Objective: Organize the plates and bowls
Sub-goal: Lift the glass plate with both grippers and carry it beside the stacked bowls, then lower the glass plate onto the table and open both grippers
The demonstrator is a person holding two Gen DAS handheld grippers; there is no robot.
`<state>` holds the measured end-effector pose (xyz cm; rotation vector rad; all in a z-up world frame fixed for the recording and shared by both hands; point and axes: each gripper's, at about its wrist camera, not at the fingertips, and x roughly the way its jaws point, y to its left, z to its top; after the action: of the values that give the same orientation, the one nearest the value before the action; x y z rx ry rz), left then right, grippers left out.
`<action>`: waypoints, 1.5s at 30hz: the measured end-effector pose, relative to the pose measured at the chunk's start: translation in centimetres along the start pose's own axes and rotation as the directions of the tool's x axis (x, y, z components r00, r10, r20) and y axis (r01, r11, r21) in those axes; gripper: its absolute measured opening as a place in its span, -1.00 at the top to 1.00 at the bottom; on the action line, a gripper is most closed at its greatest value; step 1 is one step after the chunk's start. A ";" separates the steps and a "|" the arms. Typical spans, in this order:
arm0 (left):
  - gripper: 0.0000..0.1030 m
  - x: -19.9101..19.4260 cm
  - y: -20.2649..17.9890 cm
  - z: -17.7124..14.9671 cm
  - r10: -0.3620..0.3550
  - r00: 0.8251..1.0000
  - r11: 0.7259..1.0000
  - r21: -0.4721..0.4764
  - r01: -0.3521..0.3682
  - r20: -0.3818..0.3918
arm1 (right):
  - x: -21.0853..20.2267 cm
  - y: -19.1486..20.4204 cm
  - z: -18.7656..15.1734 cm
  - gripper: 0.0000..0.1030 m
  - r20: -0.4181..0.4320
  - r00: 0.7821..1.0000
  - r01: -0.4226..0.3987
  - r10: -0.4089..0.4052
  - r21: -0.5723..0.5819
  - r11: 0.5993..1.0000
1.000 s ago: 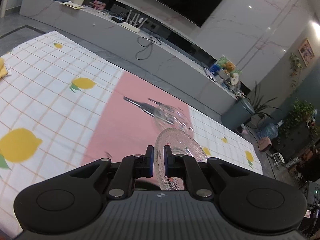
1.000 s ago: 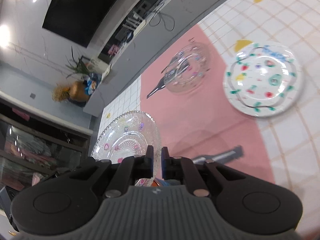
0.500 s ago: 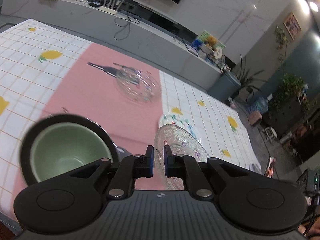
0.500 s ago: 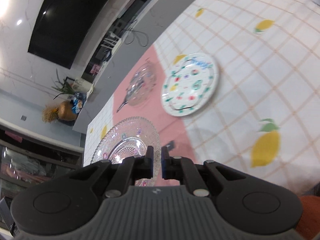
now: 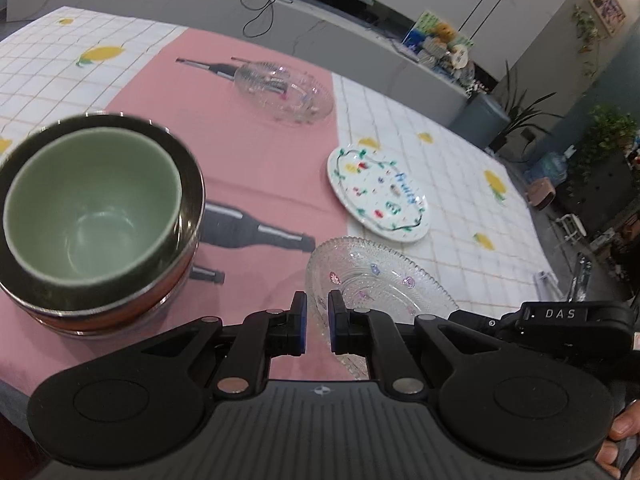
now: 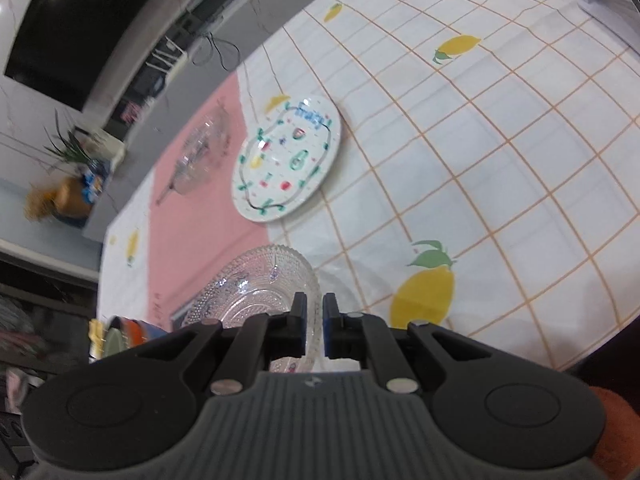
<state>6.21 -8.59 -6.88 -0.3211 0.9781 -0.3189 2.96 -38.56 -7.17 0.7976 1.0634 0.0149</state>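
My left gripper (image 5: 317, 322) and my right gripper (image 6: 314, 322) are both shut on the rim of one clear glass plate (image 5: 376, 276), on opposite sides; it also shows in the right wrist view (image 6: 256, 288). The plate hangs above the table's near edge. A white painted plate (image 5: 378, 190) lies flat just beyond it, also seen from the right wrist (image 6: 286, 164). A second clear glass plate (image 5: 284, 92) lies further back on the pink cloth (image 5: 256, 160). A green bowl (image 5: 92, 204) sits nested inside a dark metal bowl (image 5: 188, 184) at the left.
The table carries a white lemon-print checked cloth (image 6: 500, 160) with the pink strip down its middle. A grey low cabinet (image 5: 320, 40) runs behind the table. A silver stand (image 6: 608, 8) stands at the far right corner.
Both grippers, still holding the glass plate, have swung toward me and the near table edge. The nested bowls and the painted plate have come fully into the left wrist view.
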 end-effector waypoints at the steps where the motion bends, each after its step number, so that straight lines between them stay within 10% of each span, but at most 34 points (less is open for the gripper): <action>1: 0.78 0.1 0.0 -0.1 0.007 1.000 1.000 -0.002 -0.007 -0.002 | 0.3 0.0 0.1 0.89 -0.008 1.000 0.009 -0.009 -0.005 1.000; 12: 0.77 2.2 -0.5 -1.4 0.104 0.994 0.995 0.014 -0.103 -0.018 | 3.1 0.5 0.3 0.82 -0.062 0.989 0.130 -0.136 -0.092 0.987; 36: 0.73 4.3 -0.5 -0.4 0.206 0.979 0.977 0.054 -0.206 -0.004 | 5.0 0.6 0.5 0.72 -0.050 0.997 0.053 -0.056 -0.075 0.996; 45: 0.45 3.2 -1.4 -0.2 0.189 0.980 0.976 0.102 -0.194 0.057 | 4.2 0.6 0.5 0.22 -0.009 0.999 0.037 -0.038 -0.061 0.997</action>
<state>7.54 -11.17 -8.83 -0.1340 0.9342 -0.1865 5.71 -36.83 -9.88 0.7236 1.0827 0.0192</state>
